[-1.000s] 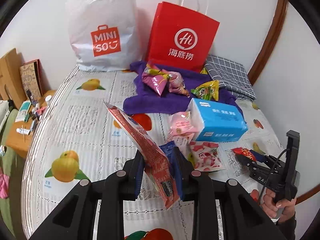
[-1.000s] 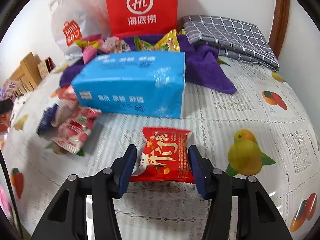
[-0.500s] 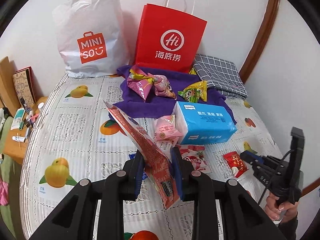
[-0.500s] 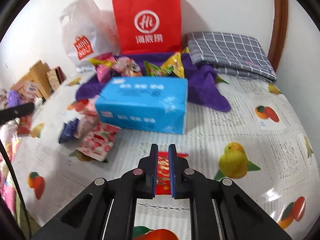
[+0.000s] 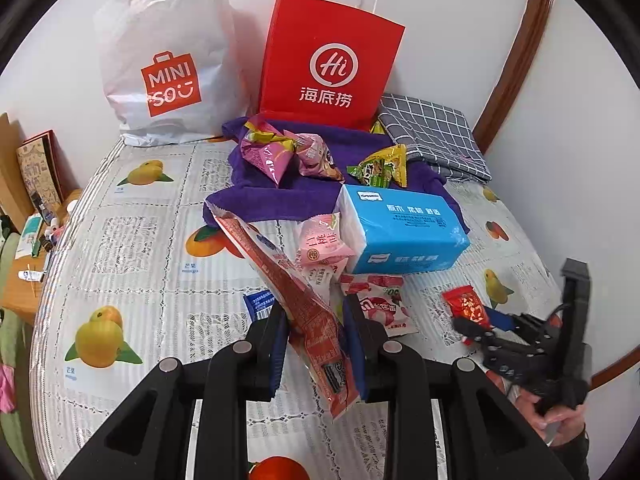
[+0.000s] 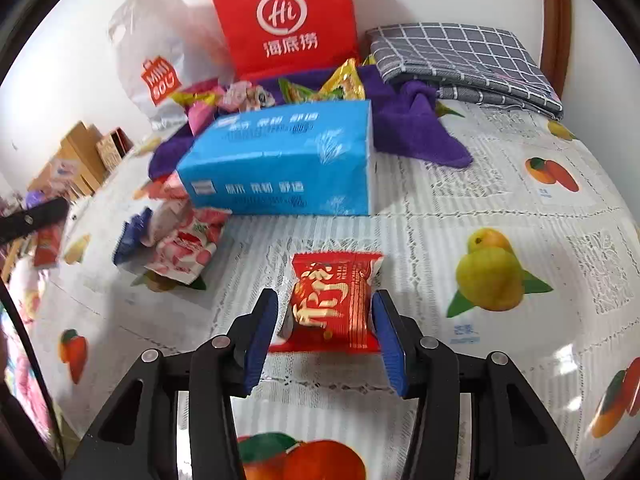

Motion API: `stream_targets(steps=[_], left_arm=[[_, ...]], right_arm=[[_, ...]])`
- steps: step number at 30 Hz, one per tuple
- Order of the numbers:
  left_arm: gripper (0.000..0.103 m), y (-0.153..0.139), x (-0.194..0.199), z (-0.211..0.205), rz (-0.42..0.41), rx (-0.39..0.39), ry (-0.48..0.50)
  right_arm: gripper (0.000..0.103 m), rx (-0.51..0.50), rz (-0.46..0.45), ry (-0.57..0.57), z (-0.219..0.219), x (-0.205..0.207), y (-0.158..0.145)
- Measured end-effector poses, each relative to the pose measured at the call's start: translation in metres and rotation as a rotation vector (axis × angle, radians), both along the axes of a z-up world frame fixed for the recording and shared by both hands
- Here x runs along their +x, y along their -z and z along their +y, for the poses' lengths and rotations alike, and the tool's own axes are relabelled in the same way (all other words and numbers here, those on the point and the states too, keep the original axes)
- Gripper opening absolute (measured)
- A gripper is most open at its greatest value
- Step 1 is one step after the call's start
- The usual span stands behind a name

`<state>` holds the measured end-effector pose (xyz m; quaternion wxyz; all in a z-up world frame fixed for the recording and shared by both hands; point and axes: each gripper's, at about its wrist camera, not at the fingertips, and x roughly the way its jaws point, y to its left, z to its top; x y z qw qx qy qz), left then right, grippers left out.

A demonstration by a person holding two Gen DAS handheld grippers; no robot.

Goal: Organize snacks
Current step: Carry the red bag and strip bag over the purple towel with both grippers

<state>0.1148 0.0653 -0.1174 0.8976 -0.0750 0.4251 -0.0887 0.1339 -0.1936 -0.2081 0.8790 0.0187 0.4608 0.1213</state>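
On the far left, the white bag point(image 5: 160, 68) stands against the wall, its inside hidden, so what it holds cannot be told. Beside it stands the red bag point(image 5: 330, 68), also closed to view. In front of both, on the purple towel point(image 5: 256, 196), lie the pink packs point(image 5: 288, 152) and the green pack point(image 5: 380, 166), grouped but loose.

Nearer, the left gripper point(image 5: 316, 332) is clamped on a long red pack point(image 5: 296, 292), lifted off the cloth and tilted up toward the left. Under and behind it lie a blue wrapper point(image 5: 260, 302), a pale pink pack point(image 5: 322, 240) leaning on the tissue pack point(image 5: 404, 232), and a lychee pack point(image 5: 380, 306) flat on the tablecloth point(image 5: 132, 240).

To the right, the small red snack point(image 6: 334, 300) lies flat on the cloth, between the fingers of the right gripper point(image 6: 326, 334). Those jaws are opening; the right pad looks close to the wrapper edge, the left pad stands apart, so nothing is gripped there yet.

By my judgement, the work is partly done: some snacks are gathered on the towel, one is in hand, and at least four lie scattered near the tissue pack. Those, plus the held pack, are left to place, likely with the group on the towel or in a bag.
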Motion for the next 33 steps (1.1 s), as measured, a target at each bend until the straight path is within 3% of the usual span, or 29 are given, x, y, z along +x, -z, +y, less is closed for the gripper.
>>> stream_targets(steps=[7,15,22,33], left_arm=[[0.026,-0.004,0.004,0.0,-0.004,0.006,0.0],[0.026,-0.02,0.021,-0.011,-0.027,0.005,0.026],[0.026,-0.046,0.051,-0.026,-0.072,0.018,0.047],[0.026,-0.073,0.116,-0.033,-0.11,0.029,0.042]], right_arm=[[0.042,-0.009,-0.062,-0.024,0.015,-0.006,-0.009],[0.042,0.03,-0.151,-0.034,0.011,-0.001,-0.057],[0.042,0.058,-0.227,-0.055,0.015,0.025,-0.107],[0.042,-0.022,-0.318,-0.075,0.033,0.089,-0.155]])
